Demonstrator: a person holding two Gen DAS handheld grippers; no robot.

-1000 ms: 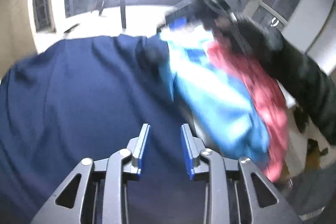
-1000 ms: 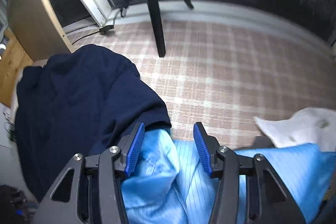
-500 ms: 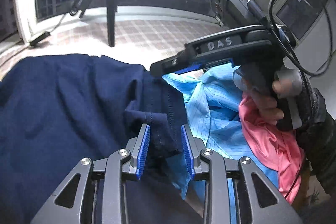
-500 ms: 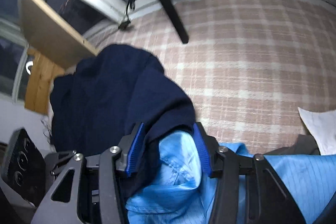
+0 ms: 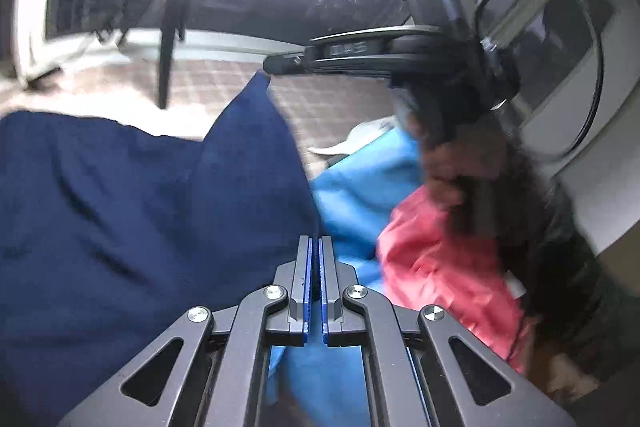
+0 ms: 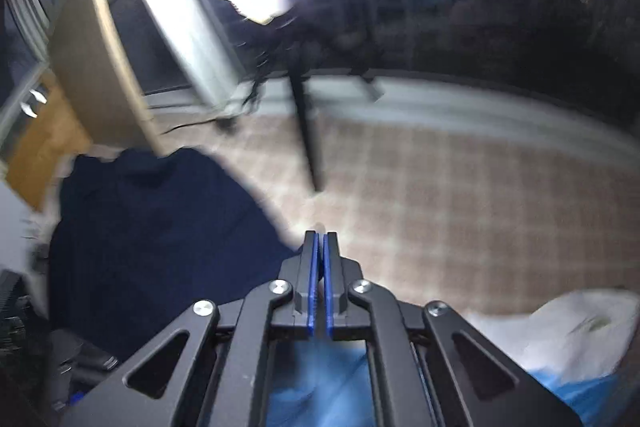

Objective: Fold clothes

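navy cloth [image 5: 120, 211] fills the left half of the left wrist view, one corner pulled up into a peak that meets the tip of the right tongs [image 5: 276, 63]. left tongs [image 5: 314, 247] point steeply down, blue pads pressed together; the navy edge lies right at the tips, but whether a fold is pinched there i cannot tell. in the right wrist view the right tongs [image 6: 320, 243] also stand pressed together, tilted downward, with the navy cloth [image 6: 160, 227] running up to their left side; the left view shows the raised corner hanging from them, so they pinch it. the person's hand [image 5: 448, 163] grips the right tool's handle, blurred, dark sleeve [image 5: 568, 267] trailing to lower right, a cable looping above it. light blue garment [image 5: 360, 179] lies just right of the navy one, pink garment [image 5: 440, 267] on top of it. white cloth [image 6: 560, 327] lies at lower right. all rest on a plaid-checked surface [image 6: 460, 207]; a dark pole [image 6: 308, 139] stands on it.
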